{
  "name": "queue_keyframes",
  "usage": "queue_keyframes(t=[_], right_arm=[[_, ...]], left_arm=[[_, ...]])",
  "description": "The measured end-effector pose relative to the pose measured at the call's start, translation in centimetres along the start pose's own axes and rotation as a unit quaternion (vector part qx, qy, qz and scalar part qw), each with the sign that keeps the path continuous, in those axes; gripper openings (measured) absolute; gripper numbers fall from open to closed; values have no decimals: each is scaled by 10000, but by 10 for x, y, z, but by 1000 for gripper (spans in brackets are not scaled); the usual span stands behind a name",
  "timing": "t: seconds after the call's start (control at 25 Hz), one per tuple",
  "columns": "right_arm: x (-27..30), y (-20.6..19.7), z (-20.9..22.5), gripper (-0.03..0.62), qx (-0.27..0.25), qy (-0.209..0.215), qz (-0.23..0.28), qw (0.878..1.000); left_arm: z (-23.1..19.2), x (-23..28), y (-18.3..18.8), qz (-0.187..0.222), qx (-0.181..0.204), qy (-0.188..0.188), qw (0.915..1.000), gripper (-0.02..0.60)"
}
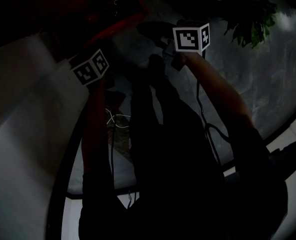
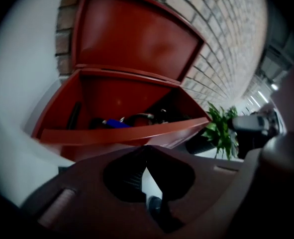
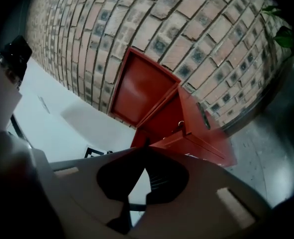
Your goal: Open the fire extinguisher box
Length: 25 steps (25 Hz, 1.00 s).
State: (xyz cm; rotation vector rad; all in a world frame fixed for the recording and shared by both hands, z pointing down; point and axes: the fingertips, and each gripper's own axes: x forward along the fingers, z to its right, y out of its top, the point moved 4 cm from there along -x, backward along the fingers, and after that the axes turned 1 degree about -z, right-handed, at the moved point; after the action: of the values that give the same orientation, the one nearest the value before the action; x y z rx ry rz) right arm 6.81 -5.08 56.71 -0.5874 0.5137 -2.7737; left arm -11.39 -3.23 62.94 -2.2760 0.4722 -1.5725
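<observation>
Fire extinguisher box (image 2: 112, 136) is being viewed sitting against brick wall (image 3: 137, 19), lid (image 2: 132, 39) standing raised. Left tongs (image 2: 147, 149) and right tongs (image 3: 146, 152) are being held closed, empty, apart from box.
</observation>
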Motion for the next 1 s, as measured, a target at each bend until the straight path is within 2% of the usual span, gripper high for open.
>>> queue_keyframes(t=[0.12,0.2,0.32,0.52,0.76,1.0], right_arm=[[-5,6,-8,0,-139,75,49,9999],[-9,9,-13,0,-315,56,73,9995],[-19,13,-21,0,-458,69,135,9988],[-33,18,-30,0,-193,265,380,9987],[-36,19,-27,0,-126,160,521,9984],[-45,14,-26,0,-264,-63,434,9987]], left_arm=[[12,3,2,-73,728,-56,9973,2],[15,5,2,-126,1059,-49,9943,2],[17,5,1,-177,1244,13,9921,2],[20,5,-1,-200,1688,295,9850,2],[13,12,-2,-223,1431,18,9895,2],[13,12,-1,-193,1345,205,9905,2]])
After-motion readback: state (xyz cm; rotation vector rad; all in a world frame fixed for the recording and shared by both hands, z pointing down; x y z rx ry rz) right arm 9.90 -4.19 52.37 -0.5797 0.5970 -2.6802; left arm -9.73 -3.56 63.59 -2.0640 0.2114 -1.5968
